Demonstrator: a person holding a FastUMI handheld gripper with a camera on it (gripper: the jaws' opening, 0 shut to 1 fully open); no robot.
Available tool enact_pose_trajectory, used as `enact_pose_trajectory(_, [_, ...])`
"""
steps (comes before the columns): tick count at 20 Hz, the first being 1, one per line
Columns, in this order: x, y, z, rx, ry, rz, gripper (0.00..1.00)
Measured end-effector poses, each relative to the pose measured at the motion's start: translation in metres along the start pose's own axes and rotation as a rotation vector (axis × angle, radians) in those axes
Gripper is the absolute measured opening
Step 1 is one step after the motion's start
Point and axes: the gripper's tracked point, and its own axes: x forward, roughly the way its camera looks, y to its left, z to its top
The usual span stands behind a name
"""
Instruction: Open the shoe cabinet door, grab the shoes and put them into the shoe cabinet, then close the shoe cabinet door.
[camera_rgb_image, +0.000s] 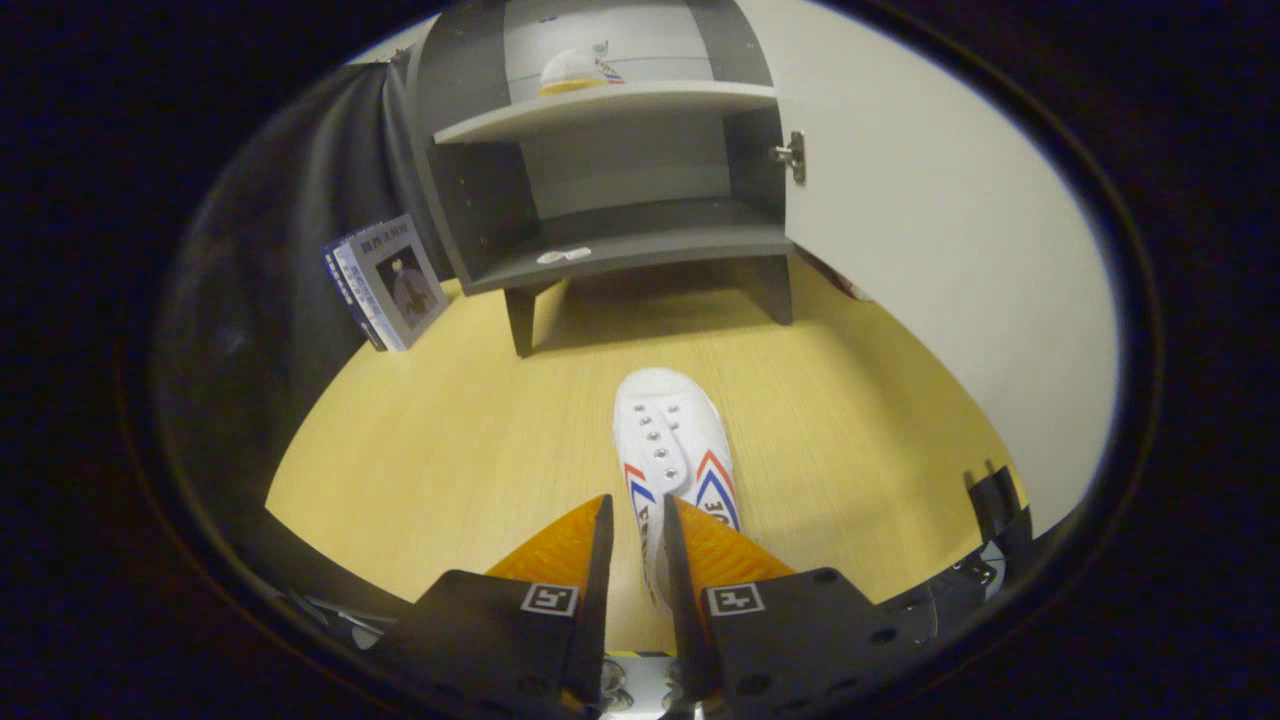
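The gripper (638, 525) is pinching the heel collar of a white canvas shoe (672, 450), with one finger pressing on each side of the thin wall near the striped side panel, and the toe is pointing ahead toward the cabinet. Whether the shoe is resting on the wooden floor (420, 440) or hanging just above it, I cannot tell.

The grip is looking narrow: the fingers are catching only the soft rear edge, so the shoe's weight is hanging forward of them. In my judgement the shoe may be swinging nose-down or slipping out on the way to the cabinet, and a drooping toe could be catching the front lip of the lower shelf (630, 250) instead of clearing it. The open door (940, 220), standing to the right on its metal hinge (790, 156), is leaving a clear mouth, but a wide swing to that side could be knocking it.

Counting outward: one shoe is sitting between the fingers, and one matching shoe (578, 72) is already sitting on the upper shelf (610, 108), making two. One grey shoe cabinet (600, 150) is standing beyond, with two shelves, one door and one visible hinge. A small white tag-like scrap (563, 256) is lying on the lower shelf. A stack of books (385, 282) is leaning left of the cabinet; their number is unclear.
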Motion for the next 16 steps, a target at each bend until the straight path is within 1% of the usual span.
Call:
enact_pose_trajectory(2, [0.012, -0.001, -0.01, -0.003, 0.029, 0.004, 0.32])
enact_pose_trajectory(6, [0.031, 0.002, -0.014, -0.008, 0.033, 0.021, 0.32])
enact_pose_trajectory(10, [0.045, 0.005, -0.009, -0.017, 0.0, 0.025, 0.32])
enact_pose_trajectory(16, [0.051, 0.004, -0.007, -0.058, -0.064, -0.003, 0.32])
